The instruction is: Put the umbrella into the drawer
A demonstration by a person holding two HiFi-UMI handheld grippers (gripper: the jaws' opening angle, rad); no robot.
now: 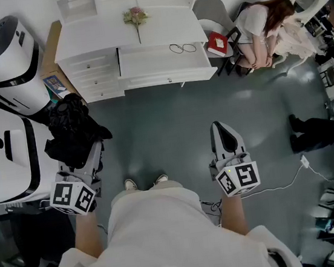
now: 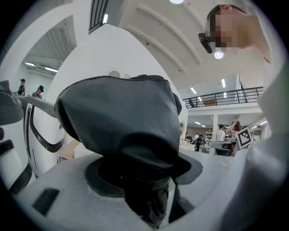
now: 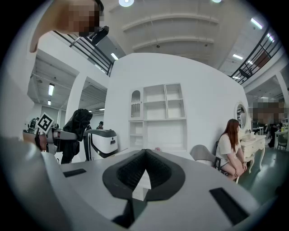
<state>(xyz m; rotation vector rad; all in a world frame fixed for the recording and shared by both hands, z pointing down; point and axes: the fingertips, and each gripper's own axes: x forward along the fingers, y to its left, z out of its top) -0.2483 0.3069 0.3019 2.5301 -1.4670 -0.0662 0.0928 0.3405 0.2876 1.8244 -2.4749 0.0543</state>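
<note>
Head view, person standing on grey floor, a gripper in each hand, both held level

- Left gripper (image 1: pixel 89 155), lower left of frame: jaws clamped on the umbrella (image 1: pixel 71 127), a bunched black bundle sticking up past the jaw tips; in the left gripper view the dark fabric (image 2: pixel 122 117) fills the space between the jaws
- Right gripper (image 1: pixel 220 128), lower centre-right: jaw tips together, nothing between them
- White desk (image 1: pixel 87 39) at top centre, its wide drawer (image 1: pixel 164 69) pulled out, well apart from the umbrella
- Glasses (image 1: pixel 182 48) at the drawer's back edge; flower (image 1: pixel 135 16) on the desk top
- Seated person (image 1: pixel 263 25) at upper right
</note>
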